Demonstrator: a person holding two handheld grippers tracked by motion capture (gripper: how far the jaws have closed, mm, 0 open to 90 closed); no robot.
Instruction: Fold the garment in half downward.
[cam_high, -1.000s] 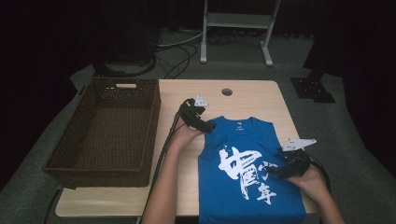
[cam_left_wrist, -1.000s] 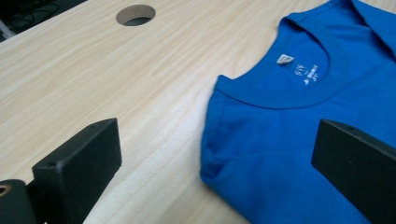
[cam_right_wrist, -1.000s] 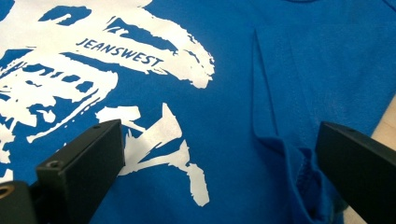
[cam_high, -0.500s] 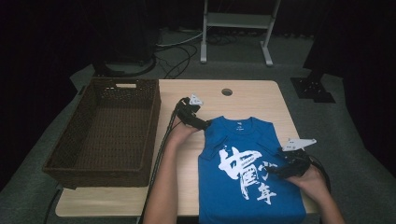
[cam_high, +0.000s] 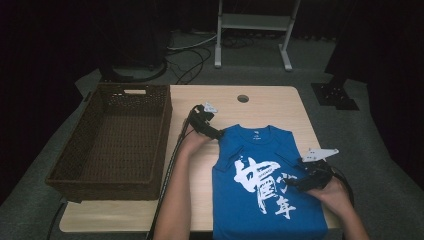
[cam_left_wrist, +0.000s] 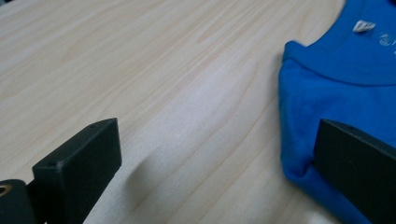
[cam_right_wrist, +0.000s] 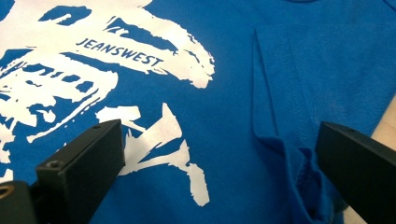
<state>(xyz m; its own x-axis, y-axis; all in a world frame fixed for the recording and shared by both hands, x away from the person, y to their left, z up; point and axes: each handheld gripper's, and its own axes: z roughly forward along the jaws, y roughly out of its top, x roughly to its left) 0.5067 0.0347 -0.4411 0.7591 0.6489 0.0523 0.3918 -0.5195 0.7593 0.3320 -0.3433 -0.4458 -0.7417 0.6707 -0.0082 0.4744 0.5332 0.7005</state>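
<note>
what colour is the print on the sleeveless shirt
White, on the blue sleeveless shirt; the print shows best in the right gripper view.

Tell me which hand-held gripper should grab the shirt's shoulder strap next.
Left. The left hand-held gripper is open at the blue shirt, one jaw beside the shoulder strap. The right hand-held gripper is farther down the shirt's side.

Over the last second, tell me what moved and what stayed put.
The left gripper slid a little away from the person along the table, staying at the blue shirt's shoulder corner, jaws open around that edge. Nothing was visibly taken hold of or let go. The right gripper stayed over the shirt's right side, jaws open. The shirt lies as flat as before, and the wicker basket has not shifted.
</note>
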